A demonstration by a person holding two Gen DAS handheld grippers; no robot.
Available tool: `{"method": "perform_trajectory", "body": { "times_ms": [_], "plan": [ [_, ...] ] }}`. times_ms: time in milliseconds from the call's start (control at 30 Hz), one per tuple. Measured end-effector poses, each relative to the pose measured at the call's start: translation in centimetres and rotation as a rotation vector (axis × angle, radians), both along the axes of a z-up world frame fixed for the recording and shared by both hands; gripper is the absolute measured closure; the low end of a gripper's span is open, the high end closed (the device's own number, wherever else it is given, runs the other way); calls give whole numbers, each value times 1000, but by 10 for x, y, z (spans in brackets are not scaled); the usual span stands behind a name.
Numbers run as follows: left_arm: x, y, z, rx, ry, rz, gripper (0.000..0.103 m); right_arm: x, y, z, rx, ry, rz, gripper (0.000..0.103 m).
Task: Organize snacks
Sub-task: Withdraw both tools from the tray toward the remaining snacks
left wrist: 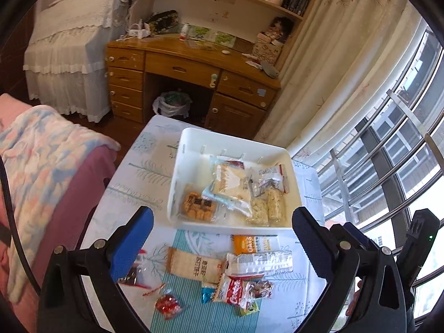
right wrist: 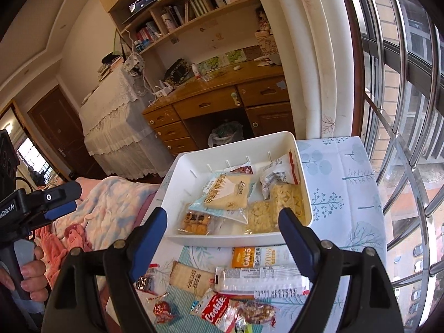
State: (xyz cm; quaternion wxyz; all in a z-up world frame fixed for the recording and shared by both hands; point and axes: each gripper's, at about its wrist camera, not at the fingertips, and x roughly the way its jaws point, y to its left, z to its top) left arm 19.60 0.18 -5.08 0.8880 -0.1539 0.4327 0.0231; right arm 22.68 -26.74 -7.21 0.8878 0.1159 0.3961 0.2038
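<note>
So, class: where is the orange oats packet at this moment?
The orange oats packet lies on the tablecloth, just outside the near wall of the white tray, with a clear-wrapped bar directly in front of it.

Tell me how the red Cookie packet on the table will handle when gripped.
The Cookie packet looks like thin, glossy film, so probably light, crinkly and a bit slippery. Its contents may crumble if squeezed hard. It overlaps neighbouring wrappers, so these may shift with it.

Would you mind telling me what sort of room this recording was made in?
Most likely a bedroom or study at home: a wooden desk with drawers, bookshelves above it, and a blanket beside the small table by a curtained window.
</note>
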Motion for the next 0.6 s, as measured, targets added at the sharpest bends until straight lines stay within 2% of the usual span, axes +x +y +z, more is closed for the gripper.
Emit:
{"method": "perform_trajectory", "body": {
  "times_ms": [333, 600],
  "plan": [
    [-68, 17, -8, 27, 36, 143, 3, -35, 4, -11, 0, 28, 99, 20],
    [-110, 45, -21, 54, 85, 287, 3, -63, 14, -27, -49, 54, 197, 20]
  ]
}}
